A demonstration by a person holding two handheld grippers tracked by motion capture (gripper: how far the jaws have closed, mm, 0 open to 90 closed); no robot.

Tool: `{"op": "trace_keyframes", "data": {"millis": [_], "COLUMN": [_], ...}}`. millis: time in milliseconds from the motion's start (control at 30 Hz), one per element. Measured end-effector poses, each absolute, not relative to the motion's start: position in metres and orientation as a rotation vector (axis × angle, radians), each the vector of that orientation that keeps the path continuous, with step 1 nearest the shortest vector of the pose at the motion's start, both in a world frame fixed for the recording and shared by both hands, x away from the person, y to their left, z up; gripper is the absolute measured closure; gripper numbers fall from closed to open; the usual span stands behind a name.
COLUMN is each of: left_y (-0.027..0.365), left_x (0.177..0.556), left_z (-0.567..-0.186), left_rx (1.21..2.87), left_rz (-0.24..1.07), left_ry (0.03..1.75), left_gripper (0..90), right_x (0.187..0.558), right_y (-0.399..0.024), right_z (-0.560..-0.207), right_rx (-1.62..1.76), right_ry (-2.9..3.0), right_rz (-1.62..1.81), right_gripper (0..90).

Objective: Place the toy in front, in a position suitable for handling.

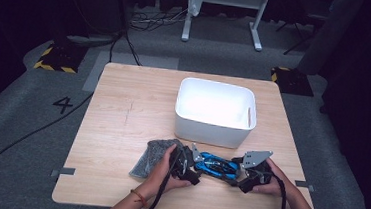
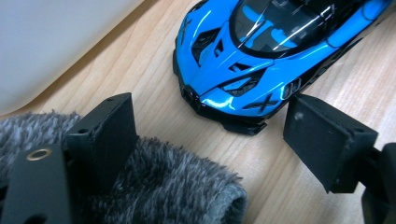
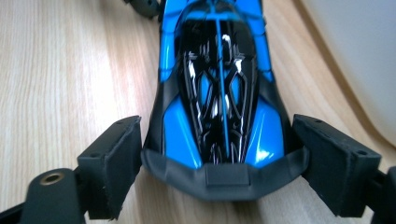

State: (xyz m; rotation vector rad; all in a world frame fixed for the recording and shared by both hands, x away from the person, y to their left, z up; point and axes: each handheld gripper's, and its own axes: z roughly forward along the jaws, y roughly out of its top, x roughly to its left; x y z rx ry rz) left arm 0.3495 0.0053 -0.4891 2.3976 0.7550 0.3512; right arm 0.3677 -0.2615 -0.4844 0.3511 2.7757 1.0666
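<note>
A blue and black toy car (image 1: 216, 166) lies on the wooden table (image 1: 122, 114) near its front edge, between my two grippers. My right gripper (image 3: 219, 140) has the car's (image 3: 219, 93) rear between its jaws, both pads (image 3: 116, 158) touching the tail's sides. My left gripper (image 2: 210, 126) stands open, facing the car's nose (image 2: 224, 79), which lies just ahead of the fingertips without touching them. Its left finger (image 2: 107, 135) rests over a grey fuzzy cloth (image 2: 163, 186). In the high view the left gripper (image 1: 188, 167) and right gripper (image 1: 247, 182) flank the car.
A white plastic bin (image 1: 214, 132) stands just behind the car, its inside bare as far as I can see. The grey cloth (image 1: 154, 157) lies left of the car. Cables and a desk frame (image 1: 225, 17) sit on the floor beyond the table.
</note>
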Motion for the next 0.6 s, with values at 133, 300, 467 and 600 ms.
{"op": "trace_keyframes", "data": {"millis": [133, 300, 467, 600], "left_y": [0.006, 0.013, 0.045, 0.078], "left_x": [0.345, 0.331, 0.315, 0.308], "left_z": [-0.482, -0.465, -0.444, -0.443], "left_rx": [2.375, 2.346, 2.288, 2.286], "left_rz": [0.338, 0.343, 0.365, 0.408], "left_ry": [0.700, 0.621, 0.616, 0.672], "left_gripper": [17.5, 17.2, 16.0, 15.9], "right_x": [0.368, 0.367, 0.368, 0.369], "right_y": [-0.257, -0.252, -0.256, -0.259], "right_z": [-0.487, -0.496, -0.500, -0.500], "right_rx": [0.422, 0.466, 0.489, 0.492], "right_ry": [2.753, 2.734, 2.740, 2.741], "right_rz": [1.124, 1.104, 1.120, 1.114], "right_gripper": [16.6, 17.5, 17.0, 18.8]}}
